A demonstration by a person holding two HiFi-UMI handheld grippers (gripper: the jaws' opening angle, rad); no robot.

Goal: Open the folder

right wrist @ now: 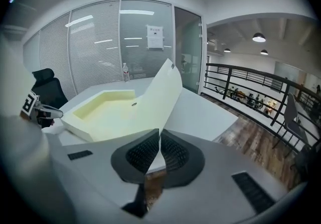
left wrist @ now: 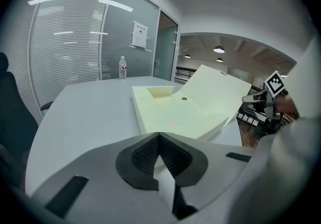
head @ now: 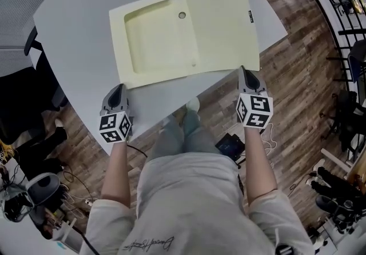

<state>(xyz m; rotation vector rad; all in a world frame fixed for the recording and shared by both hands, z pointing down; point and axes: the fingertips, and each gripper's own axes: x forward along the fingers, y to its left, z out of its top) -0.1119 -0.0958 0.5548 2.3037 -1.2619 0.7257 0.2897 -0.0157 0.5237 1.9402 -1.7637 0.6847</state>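
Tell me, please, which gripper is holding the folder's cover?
The right gripper: it is shut on the near corner of the raised cover. The left gripper is shut on nothing, beside the folder.

The table lies bare to the left of the folder, with a narrow free strip along its near edge. On the right its tilted cover bars the way. A water bottle stands well apart at the far edge.
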